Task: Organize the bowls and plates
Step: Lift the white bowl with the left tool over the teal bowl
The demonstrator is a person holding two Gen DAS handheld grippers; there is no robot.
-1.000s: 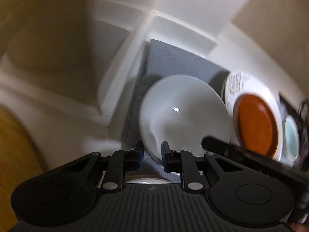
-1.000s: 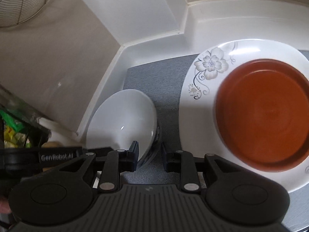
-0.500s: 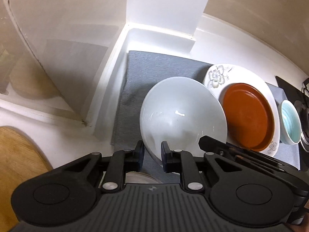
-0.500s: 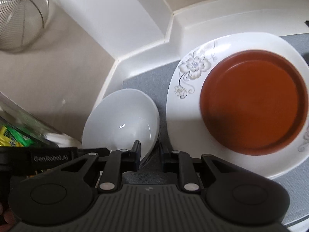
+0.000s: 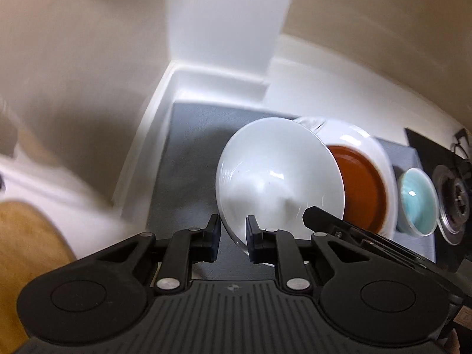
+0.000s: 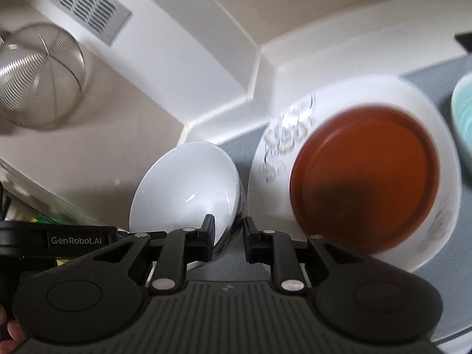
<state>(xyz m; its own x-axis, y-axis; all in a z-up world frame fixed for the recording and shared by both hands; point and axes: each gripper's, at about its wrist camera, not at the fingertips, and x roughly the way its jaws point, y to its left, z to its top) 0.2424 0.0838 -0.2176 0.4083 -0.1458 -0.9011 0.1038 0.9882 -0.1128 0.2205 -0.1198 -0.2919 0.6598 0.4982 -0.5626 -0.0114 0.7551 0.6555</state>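
A white bowl [image 5: 277,174] is held tilted above the grey mat [image 5: 188,153]. My left gripper [image 5: 233,233] is shut on its near rim. My right gripper [image 6: 227,233] is shut on the opposite rim of the same bowl [image 6: 188,188]. To the right lies a white flowered plate [image 6: 442,147] with an orange-brown plate [image 6: 362,177] on it. A small teal bowl [image 5: 419,200] sits further right on the mat.
White counter walls [image 5: 224,44] enclose the mat at the back and left. A wire mesh strainer [image 6: 38,76] hangs at upper left. A wooden board [image 5: 26,253] lies at lower left. A stove burner [image 5: 454,194] is at the far right.
Both grippers have lifted the white bowl and carried it rightward, so it now overlaps the flowered plate's edge in the left wrist view. The views are motion-blurred.
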